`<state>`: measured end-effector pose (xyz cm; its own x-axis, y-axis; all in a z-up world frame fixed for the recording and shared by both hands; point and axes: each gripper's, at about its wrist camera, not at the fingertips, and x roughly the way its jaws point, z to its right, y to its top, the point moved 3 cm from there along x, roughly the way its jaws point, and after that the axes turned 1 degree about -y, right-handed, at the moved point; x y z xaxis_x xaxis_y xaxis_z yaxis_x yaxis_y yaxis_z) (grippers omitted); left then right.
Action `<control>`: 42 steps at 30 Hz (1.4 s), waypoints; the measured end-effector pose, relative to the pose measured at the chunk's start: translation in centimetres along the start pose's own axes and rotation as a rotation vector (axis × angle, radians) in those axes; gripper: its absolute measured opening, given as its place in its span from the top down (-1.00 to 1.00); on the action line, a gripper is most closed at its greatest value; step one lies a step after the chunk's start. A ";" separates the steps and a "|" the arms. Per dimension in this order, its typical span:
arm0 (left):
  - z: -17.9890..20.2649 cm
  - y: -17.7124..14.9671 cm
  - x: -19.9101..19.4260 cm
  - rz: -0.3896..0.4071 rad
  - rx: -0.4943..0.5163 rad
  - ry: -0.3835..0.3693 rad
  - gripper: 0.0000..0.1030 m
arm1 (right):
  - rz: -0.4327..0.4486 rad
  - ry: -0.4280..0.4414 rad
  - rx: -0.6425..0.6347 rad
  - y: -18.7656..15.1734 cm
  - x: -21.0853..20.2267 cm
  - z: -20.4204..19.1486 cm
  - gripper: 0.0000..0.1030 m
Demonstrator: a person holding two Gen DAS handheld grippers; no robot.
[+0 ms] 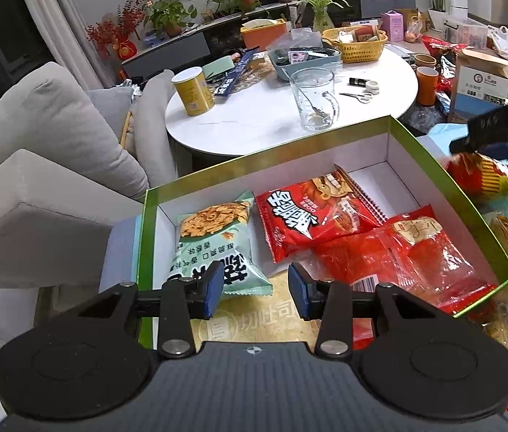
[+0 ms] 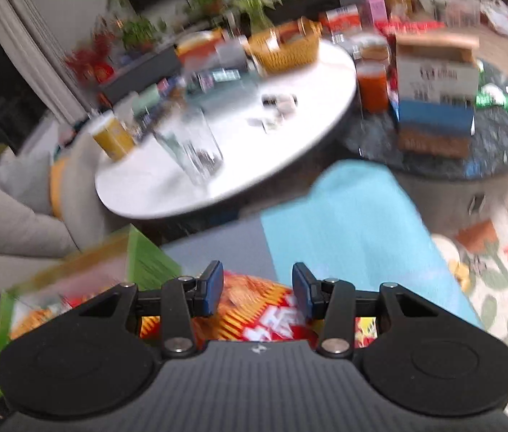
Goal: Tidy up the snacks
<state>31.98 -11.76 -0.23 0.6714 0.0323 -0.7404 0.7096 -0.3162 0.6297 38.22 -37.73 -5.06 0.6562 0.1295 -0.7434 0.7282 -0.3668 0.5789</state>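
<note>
Your right tool hangs over the red-and-yellow snack bag, which lies just outside the green box on the blue cloth. Its jaws are opening with the bag below them, and through the blur you cannot tell whether the pads touch it. If you close on only a puffed corner, the slick film may slide free, or the bag may snag on the box wall and tip out. Your left tool stands spread and empty over the near part of the box, above the pale green bag, with the two red packets alongside. The box's free corner is narrow, so a careless drop could leave the bag propped on the rim.
</note>
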 end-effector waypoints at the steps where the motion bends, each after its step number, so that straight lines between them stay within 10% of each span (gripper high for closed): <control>1: 0.1 -0.1 -0.1 0.001 -0.002 -0.006 0.28 | -0.021 0.012 -0.004 -0.5 -0.1 0.2 -0.18; 12: 1.3 -3.2 -3.5 0.020 -0.045 -0.098 0.27 | -0.135 0.131 -0.058 -10.1 -7.4 0.4 -0.22; 18: 2.6 -6.8 -7.4 0.001 -0.044 -0.179 0.25 | -0.271 0.398 -0.054 -14.2 -10.7 -1.7 -0.23; 30: 7.5 -7.6 -8.1 -0.034 -0.064 -0.370 0.11 | -0.171 0.213 -0.081 -14.9 -15.7 2.4 -0.45; 42: 10.2 -9.1 -5.6 -0.147 -0.002 -0.349 0.10 | -0.255 0.244 -0.077 -17.0 -14.4 2.1 -0.62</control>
<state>19.64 -18.73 -4.22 0.4490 -0.2477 -0.8585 0.7937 -0.3308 0.5105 15.97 -35.31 -4.90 0.4727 0.4274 -0.7706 0.8812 -0.2253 0.4156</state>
